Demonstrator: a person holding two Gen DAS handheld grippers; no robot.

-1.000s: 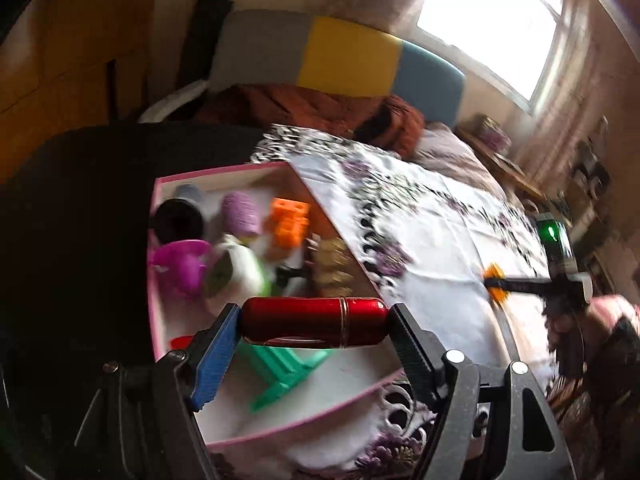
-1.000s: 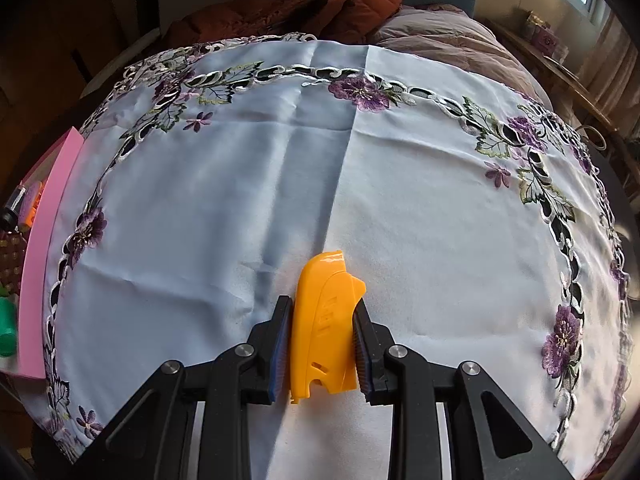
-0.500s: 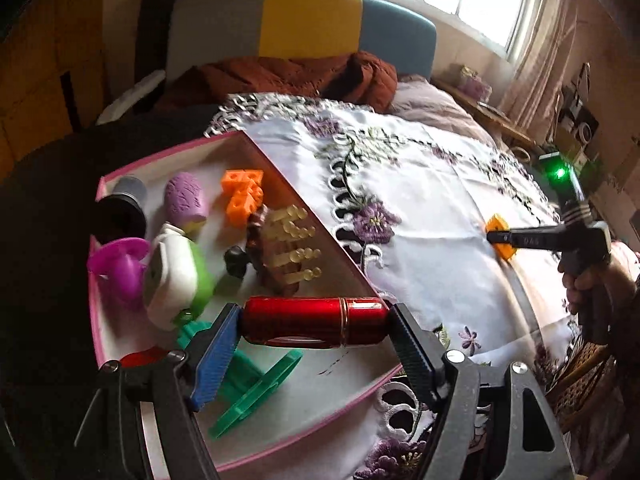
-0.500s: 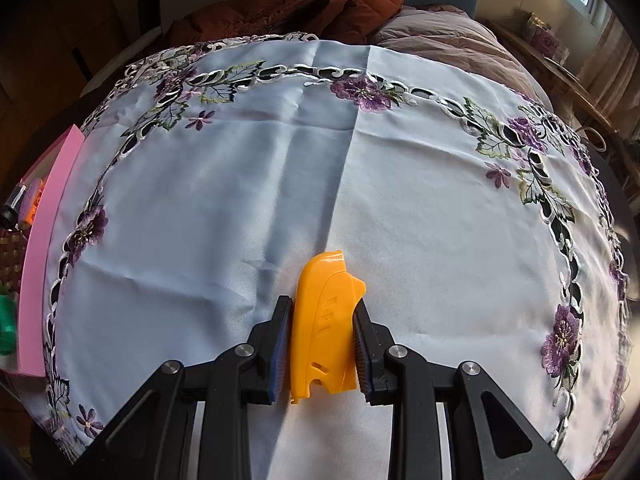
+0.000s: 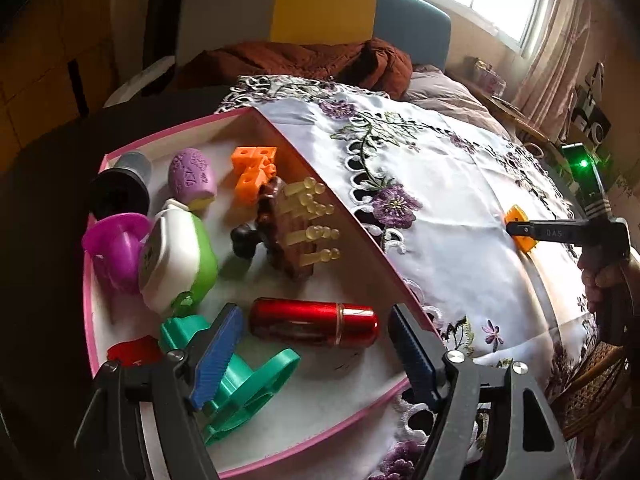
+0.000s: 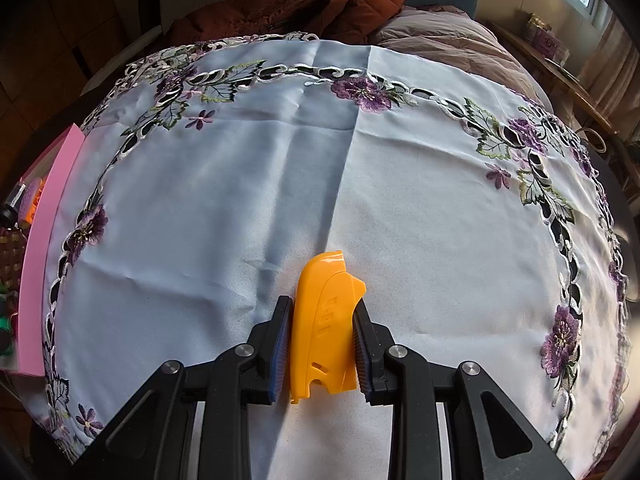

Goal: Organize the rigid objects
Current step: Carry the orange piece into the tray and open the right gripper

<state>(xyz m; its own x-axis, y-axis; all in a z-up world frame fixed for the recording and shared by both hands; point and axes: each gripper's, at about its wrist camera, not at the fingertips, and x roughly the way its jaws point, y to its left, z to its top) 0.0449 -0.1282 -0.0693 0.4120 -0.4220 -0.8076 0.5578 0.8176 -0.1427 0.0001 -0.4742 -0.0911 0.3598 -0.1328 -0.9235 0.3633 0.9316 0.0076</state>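
In the pink box (image 5: 380, 264), red cylinder (image 5: 314, 322) now free of left fingers (image 5: 218, 356).

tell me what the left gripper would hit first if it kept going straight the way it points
Most likely the red cylinder, which lies in the pink box between the open fingers of the left gripper. Depth is hard to judge, so the box floor beside it may come first.

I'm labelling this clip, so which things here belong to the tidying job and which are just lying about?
Job: pink box, red cylinder, orange blocks, yellow plastic piece, left gripper, right gripper.
Lying about: embroidered tablecloth, brown jacket, chair back.
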